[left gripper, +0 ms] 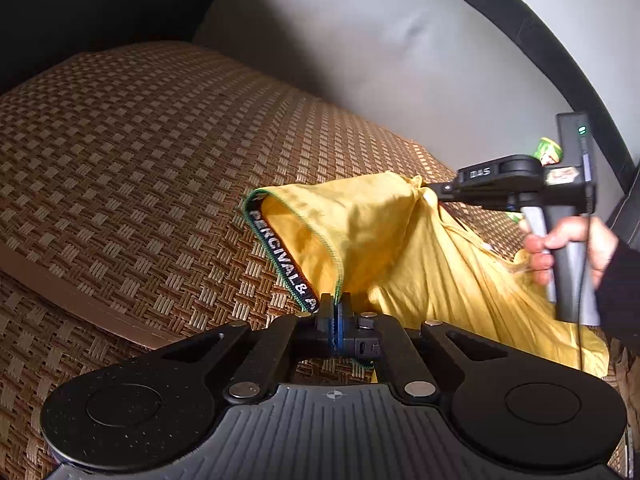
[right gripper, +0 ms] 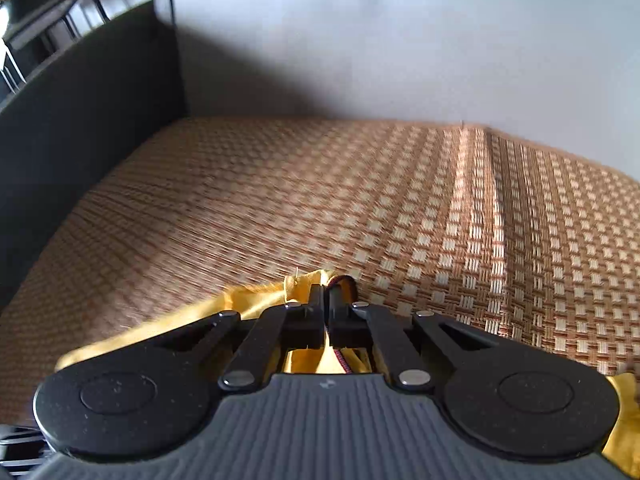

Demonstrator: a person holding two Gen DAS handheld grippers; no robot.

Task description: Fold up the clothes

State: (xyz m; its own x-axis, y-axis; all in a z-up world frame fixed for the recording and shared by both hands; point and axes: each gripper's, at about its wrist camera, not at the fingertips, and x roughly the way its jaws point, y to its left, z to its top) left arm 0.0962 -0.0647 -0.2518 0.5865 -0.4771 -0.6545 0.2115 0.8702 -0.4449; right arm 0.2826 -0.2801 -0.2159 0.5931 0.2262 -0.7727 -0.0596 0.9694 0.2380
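Left claw [left gripper: 335, 307]: jaws fully closed, pinching the green-stitched edge of the yellow garment [left gripper: 408, 252] at lower centre of the left wrist view. The cloth rises from the pinch toward centre right of the frame.

Black waistband [left gripper: 280, 256] runs diagonally from just left of the jaws up toward centre frame. White woven lettering reads "PERCIVAL & A" (the rest is cut off behind the claw body). Band lies folded outward, showing the inner face of the opening.

Right claw [left gripper: 434, 189], seen from the left wrist view at centre right: jaws closed on a bunched corner of the same garment, so the fabric hangs stretched between the two claws. Its body carries a small white mark that looks like mirrored or inverted characters (not legible). A hand [left gripper: 560, 248] with a dark sleeve grips its handle at the right edge; a green indicator light shows on the black box above.

Right wrist view: right claw [right gripper: 325, 294] closed, yellow cloth [right gripper: 256, 300] clamped between the pads, with a thin red-and-dark trim showing at the tips. Cloth trails to lower left and reappears at lower right of frame.

Surface beneath: woven brown-and-cream checked mat [right gripper: 440, 208] over a sofa seat, grey backrest [left gripper: 400, 52] at upper frame in both views.
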